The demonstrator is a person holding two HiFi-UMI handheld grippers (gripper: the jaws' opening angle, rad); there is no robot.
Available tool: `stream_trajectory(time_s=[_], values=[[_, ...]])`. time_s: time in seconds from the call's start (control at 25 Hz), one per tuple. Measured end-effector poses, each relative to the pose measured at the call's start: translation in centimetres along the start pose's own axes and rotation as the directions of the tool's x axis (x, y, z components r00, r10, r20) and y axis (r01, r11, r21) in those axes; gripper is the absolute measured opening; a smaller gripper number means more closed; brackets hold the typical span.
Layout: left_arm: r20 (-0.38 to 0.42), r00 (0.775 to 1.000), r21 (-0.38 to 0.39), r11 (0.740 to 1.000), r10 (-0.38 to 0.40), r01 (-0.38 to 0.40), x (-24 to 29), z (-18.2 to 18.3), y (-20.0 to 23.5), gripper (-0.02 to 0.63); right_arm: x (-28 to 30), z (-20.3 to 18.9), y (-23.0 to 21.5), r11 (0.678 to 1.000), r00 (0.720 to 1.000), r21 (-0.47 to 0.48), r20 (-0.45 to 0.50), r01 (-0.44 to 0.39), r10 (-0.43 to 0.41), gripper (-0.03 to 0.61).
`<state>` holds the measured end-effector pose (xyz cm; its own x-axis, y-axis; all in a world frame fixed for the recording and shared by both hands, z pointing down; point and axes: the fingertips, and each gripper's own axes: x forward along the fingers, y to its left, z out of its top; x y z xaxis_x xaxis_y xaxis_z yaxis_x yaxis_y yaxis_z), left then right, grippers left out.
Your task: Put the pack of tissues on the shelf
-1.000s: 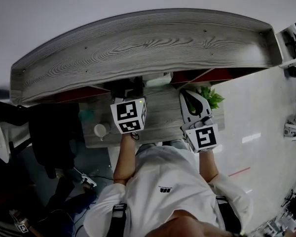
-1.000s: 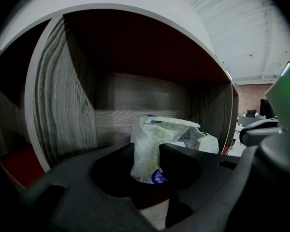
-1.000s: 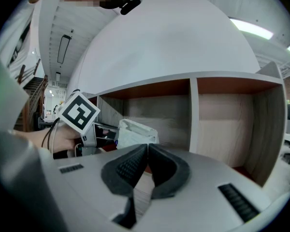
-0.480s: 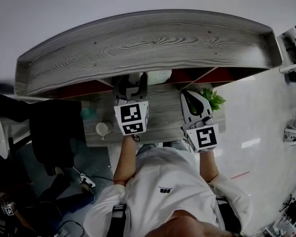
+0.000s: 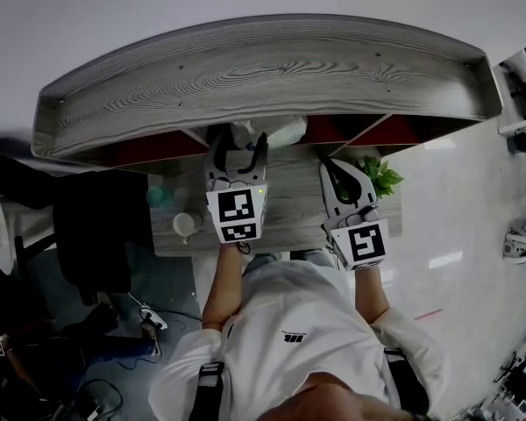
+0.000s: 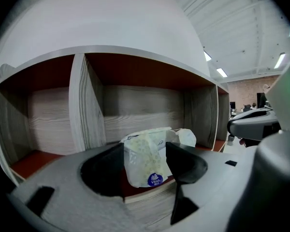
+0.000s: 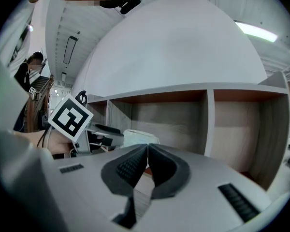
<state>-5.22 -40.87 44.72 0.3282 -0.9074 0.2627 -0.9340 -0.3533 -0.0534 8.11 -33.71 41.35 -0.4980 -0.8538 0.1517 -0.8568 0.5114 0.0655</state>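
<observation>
The pack of tissues [image 6: 146, 162], pale with a blue round label, sits on the floor of the shelf's middle bay [image 6: 135, 110], near its front edge. My left gripper [image 6: 145, 153] is level with it; the jaws are opening and stand on either side of the pack without pressing it. From the head view, the pack [image 5: 278, 132] pokes out under the grey wooden shelf top [image 5: 263, 77], just ahead of the left gripper [image 5: 238, 145]. My right gripper [image 5: 337, 172] hovers over the desk to the right, its jaws shut on nothing [image 7: 147, 157].
A green plant [image 5: 381, 175] stands at the desk's right end beside the right gripper. A small white cup [image 5: 185, 225] and a teal object [image 5: 157, 197] sit on the desk [image 5: 289, 213] at the left. Upright dividers [image 6: 84, 105] split the shelf into bays.
The left gripper has drawn back from the shelf toward the person and its jaws have spread. The tissue pack stays on the shelf. The right gripper has hardly moved.
</observation>
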Motion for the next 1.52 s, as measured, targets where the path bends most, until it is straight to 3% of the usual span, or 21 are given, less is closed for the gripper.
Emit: stream_trajectory(time_s=[0.6, 1.0, 1.52], values=[[0.063, 0.997, -0.002, 0.999, -0.047, 0.047, -4.0, 0.7, -0.3, 0.268, 0.5, 1.1, 2.4, 0.998, 0.999, -0.036, 0.024, -0.042, 0.043, 0.026], [0.047, 0.996, -0.026, 0.996, -0.079, 0.080, -5.6, -0.5, -1.5, 0.268, 0.5, 1.0, 3.3, 0.997, 0.998, -0.049, 0.014, -0.058, 0.058, 0.026], [0.036, 0.997, -0.033, 0.997, -0.067, 0.068, -5.8, -1.1, -1.4, 0.268, 0.8, 0.6, 3.4, 0.996, 0.997, -0.048, 0.010, -0.073, 0.073, 0.026]])
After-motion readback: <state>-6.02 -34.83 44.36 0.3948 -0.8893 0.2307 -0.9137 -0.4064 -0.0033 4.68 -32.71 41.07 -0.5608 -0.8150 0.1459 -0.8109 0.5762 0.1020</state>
